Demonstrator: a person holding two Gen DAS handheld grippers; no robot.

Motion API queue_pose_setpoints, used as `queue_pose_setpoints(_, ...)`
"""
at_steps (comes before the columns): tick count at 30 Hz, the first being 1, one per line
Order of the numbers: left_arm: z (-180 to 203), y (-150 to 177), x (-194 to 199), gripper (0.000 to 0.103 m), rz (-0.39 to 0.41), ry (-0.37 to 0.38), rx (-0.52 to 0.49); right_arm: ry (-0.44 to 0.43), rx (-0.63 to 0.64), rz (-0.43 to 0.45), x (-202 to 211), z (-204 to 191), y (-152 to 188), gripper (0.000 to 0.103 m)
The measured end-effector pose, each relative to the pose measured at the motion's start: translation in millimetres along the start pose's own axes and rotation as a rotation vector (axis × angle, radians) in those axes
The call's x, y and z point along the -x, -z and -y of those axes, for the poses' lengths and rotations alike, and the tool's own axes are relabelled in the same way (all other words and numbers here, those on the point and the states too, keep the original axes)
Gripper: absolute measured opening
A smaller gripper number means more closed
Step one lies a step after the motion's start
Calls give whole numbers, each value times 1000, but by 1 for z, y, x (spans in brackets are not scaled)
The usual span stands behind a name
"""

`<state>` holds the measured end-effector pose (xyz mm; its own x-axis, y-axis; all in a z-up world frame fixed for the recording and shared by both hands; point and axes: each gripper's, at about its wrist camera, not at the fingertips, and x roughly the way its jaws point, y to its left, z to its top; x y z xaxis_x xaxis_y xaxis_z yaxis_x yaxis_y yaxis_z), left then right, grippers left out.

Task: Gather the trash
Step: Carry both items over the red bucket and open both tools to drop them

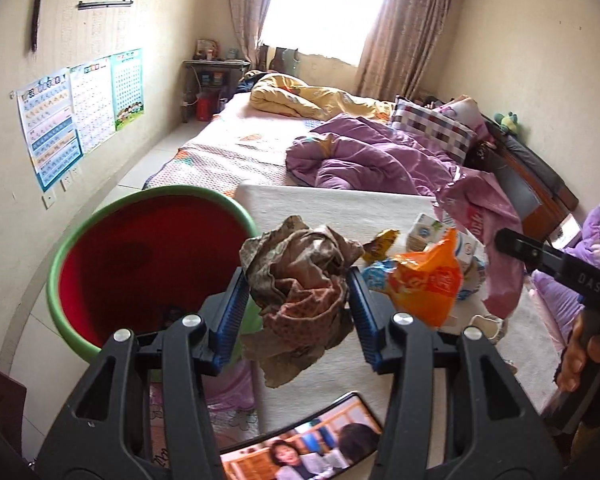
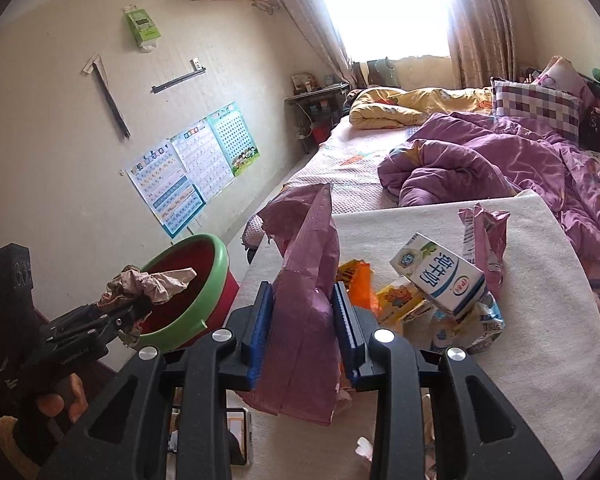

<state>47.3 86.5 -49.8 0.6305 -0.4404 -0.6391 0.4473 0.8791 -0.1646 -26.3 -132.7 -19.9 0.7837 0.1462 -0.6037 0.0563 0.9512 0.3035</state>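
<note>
My left gripper is shut on a crumpled brown wrapper and holds it beside the rim of a red bin with a green rim. From the right wrist view the left gripper hangs over the bin with the wrapper. My right gripper is shut on a pink plastic bag, also seen at the right in the left wrist view. On the white table lie a milk carton, an orange wrapper and other packets.
A phone playing video lies at the table's near edge. A bed with a purple quilt and a yellow quilt stands behind the table. Posters hang on the left wall.
</note>
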Motion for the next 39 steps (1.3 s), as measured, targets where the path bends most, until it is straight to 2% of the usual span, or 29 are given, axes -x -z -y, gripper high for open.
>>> queue_pose_setpoints(12, -51, -2, 7, 48, 9, -50, 18, -71, 35, -15, -32, -59, -2, 32)
queue_pose_setpoints(26, -98, -10, 11, 48, 32, -118, 42, -188, 61, -86, -86, -114, -9, 32)
queue_pose_setpoints(39, -121, -13, -18, 49, -19, -156, 44, -240, 5, -161, -138, -128, -24, 33)
